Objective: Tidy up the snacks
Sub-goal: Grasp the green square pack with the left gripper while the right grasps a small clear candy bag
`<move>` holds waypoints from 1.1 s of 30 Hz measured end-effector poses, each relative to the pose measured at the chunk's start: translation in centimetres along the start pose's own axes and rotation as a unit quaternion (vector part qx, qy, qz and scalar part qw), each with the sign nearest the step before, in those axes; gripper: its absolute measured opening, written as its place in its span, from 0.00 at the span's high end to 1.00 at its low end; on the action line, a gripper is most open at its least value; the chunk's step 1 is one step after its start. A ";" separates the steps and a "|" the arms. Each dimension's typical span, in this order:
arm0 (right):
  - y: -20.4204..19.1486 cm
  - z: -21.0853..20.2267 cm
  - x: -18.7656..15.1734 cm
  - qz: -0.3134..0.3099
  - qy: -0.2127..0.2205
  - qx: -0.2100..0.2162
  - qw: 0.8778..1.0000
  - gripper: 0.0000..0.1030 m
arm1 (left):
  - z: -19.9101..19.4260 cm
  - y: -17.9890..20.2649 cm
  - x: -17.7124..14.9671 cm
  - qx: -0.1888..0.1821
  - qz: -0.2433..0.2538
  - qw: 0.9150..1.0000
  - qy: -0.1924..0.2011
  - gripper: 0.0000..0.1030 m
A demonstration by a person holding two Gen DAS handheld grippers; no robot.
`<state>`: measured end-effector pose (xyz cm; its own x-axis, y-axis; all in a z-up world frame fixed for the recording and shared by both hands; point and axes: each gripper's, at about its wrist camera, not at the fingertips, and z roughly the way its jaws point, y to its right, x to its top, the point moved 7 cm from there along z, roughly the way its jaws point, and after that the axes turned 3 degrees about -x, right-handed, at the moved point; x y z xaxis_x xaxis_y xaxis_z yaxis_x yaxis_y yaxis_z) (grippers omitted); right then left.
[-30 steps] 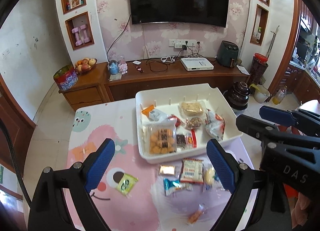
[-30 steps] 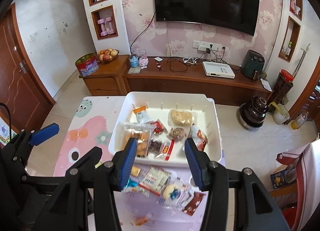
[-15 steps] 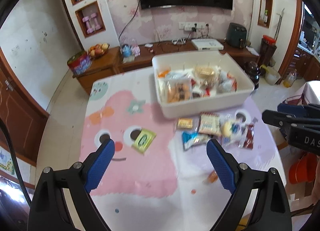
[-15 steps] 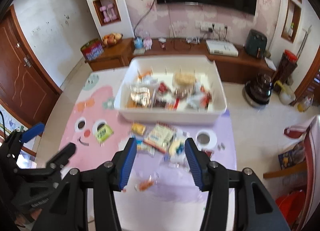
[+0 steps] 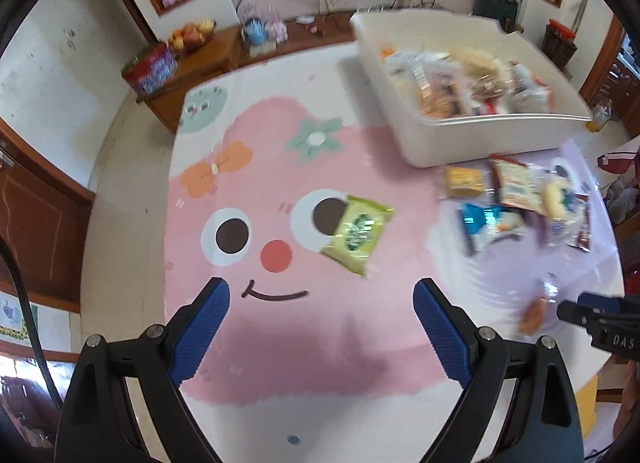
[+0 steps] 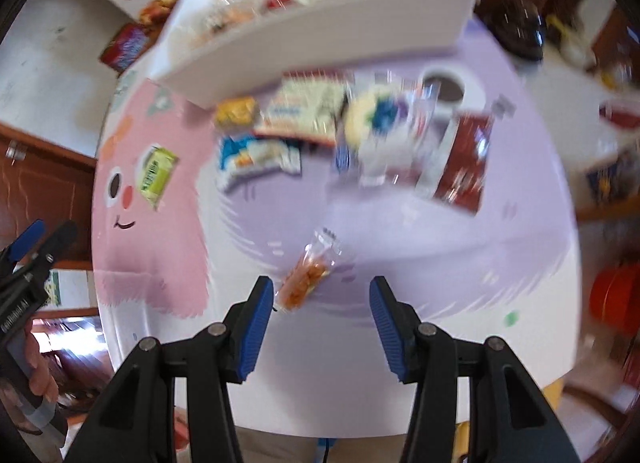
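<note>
A white bin point(image 5: 492, 131) point(image 6: 320, 35) holding several snack packs stands at the far side of the table. In front of it lie loose packs: a yellow one point(image 5: 463, 181), a blue one point(image 5: 486, 223) point(image 6: 256, 157), a dark red one point(image 6: 466, 161). A green packet point(image 5: 357, 231) point(image 6: 154, 173) lies alone on the pink mat, just beyond my left gripper point(image 5: 320, 299), which is open and empty. A small clear pack of orange snacks point(image 6: 310, 271) point(image 5: 534, 313) lies just ahead of my right gripper point(image 6: 321, 290), open, nothing between its pads.
The table wears a pink and lilac cartoon-face mat point(image 5: 280, 343). A wooden sideboard point(image 5: 208, 59) with a fruit bowl and a red tin stands beyond the table. A hand point(image 6: 38, 375) holds the left gripper at the left edge of the right wrist view.
Both grippers have dropped and tilted down toward the table. The bin slid to the top of both views, and the green packet and the orange pack now lie close ahead.
</note>
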<state>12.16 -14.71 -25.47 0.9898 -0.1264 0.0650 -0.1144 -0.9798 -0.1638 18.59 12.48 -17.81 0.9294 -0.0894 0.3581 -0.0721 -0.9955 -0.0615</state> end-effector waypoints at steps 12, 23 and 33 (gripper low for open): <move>-1.8 4.3 0.5 0.046 -0.016 -0.042 0.998 0.52 | 9.3 0.4 2.3 -0.061 0.043 0.995 -0.070 0.10; -1.6 3.9 0.2 0.039 0.006 -0.106 0.994 0.80 | 13.0 2.9 2.3 -0.095 0.078 0.988 -0.095 0.46; -3.1 3.5 -1.5 0.028 0.004 -0.106 0.994 0.82 | 12.5 4.5 1.2 -0.107 0.103 0.985 -0.087 0.66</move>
<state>11.32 -10.91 -28.53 0.9810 -0.1811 0.0701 -0.1844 -0.9819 0.0440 23.89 8.29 -29.32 0.9337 -0.3026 0.1914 -0.3233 -0.9423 0.0875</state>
